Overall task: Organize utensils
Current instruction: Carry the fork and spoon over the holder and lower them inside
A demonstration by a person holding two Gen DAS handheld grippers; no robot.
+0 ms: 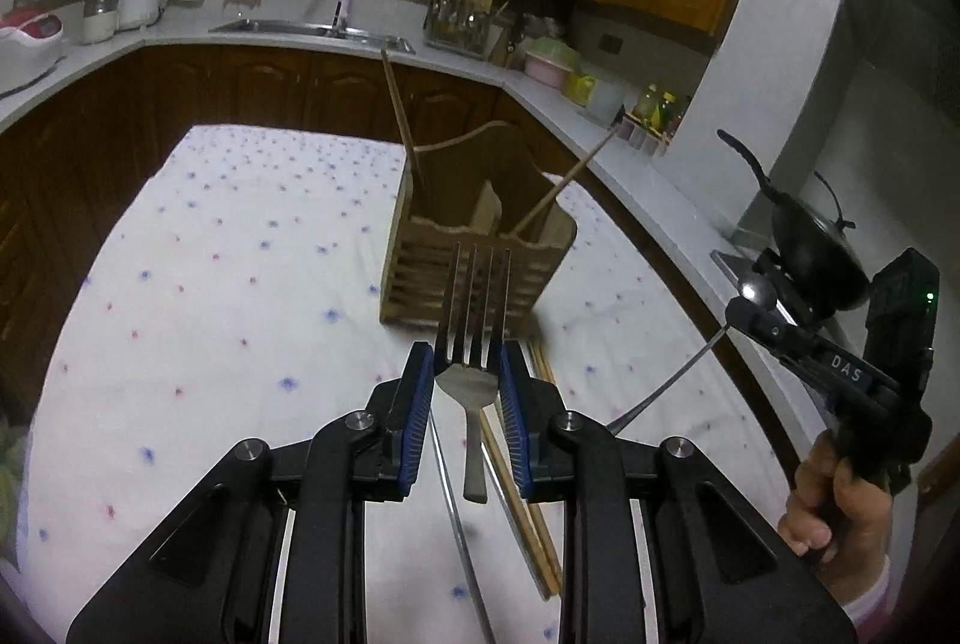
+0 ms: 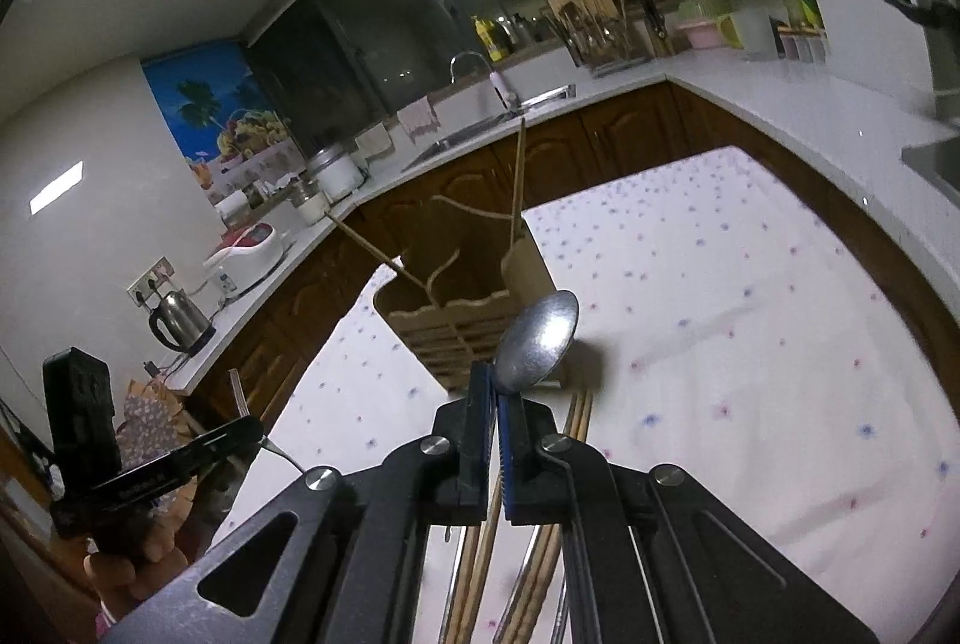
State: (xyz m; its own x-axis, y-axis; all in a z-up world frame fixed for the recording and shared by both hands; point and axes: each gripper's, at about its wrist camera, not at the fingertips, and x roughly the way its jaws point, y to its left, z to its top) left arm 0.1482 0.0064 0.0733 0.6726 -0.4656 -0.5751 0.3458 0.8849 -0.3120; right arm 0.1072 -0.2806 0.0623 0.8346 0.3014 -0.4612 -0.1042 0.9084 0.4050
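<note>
My left gripper (image 1: 468, 374) is shut on a steel fork (image 1: 474, 302) at its neck. The tines point forward and the handle hangs down between the fingers. Just beyond it a wooden utensil holder (image 1: 480, 230) stands on the flowered tablecloth (image 1: 240, 284) with two chopsticks (image 1: 401, 116) leaning in it. My right gripper (image 2: 497, 386) is shut on a metal spoon (image 2: 540, 341), whose bowl sticks up in front of the holder (image 2: 456, 326). In the left wrist view that right gripper (image 1: 753, 311) hovers at the right with the spoon (image 1: 757, 291). Loose chopsticks (image 1: 522, 500) lie on the cloth below.
A long metal utensil (image 1: 465, 536) lies beside the loose chopsticks. A white counter (image 1: 630, 164) wraps around the table, with a sink (image 1: 300, 26), a black wok (image 1: 810, 236) at the right and a kettle (image 2: 177, 317). A hand (image 1: 834, 488) holds the right gripper.
</note>
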